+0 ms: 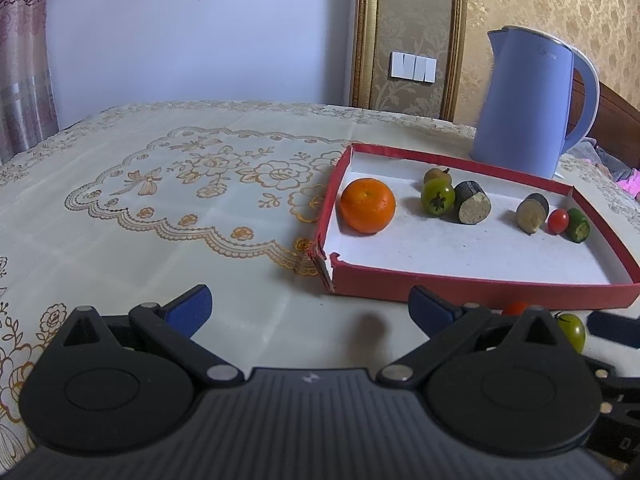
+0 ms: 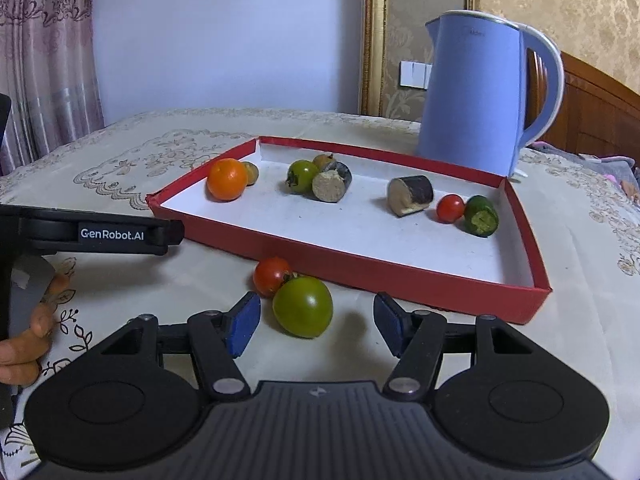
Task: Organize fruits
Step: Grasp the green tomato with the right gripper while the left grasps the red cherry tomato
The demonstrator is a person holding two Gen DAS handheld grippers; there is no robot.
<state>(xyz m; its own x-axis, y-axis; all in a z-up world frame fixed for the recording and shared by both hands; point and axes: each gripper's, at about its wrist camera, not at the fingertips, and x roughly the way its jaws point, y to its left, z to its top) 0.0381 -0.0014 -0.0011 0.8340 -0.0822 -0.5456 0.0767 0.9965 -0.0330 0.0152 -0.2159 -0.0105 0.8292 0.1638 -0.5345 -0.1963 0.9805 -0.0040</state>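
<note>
A red tray (image 2: 420, 286) with a white floor holds an orange (image 2: 227, 179), a green tomato (image 2: 302, 176), two dark cut pieces (image 2: 332, 186), a small red tomato (image 2: 450, 208) and a cut green piece (image 2: 481, 216). Outside it, on the cloth by the tray's near wall, lie a green tomato (image 2: 303, 307) and a red cherry tomato (image 2: 272, 275). My right gripper (image 2: 316, 326) is open, its blue pads either side of the green tomato, not touching. My left gripper (image 1: 310, 310) is open and empty over the cloth left of the tray (image 1: 480, 290).
A blue electric kettle (image 2: 476, 92) stands behind the tray at the back right. The table carries a cream embroidered cloth (image 1: 160, 184). The left gripper's body (image 2: 100, 234) and the hand holding it show at the left of the right wrist view.
</note>
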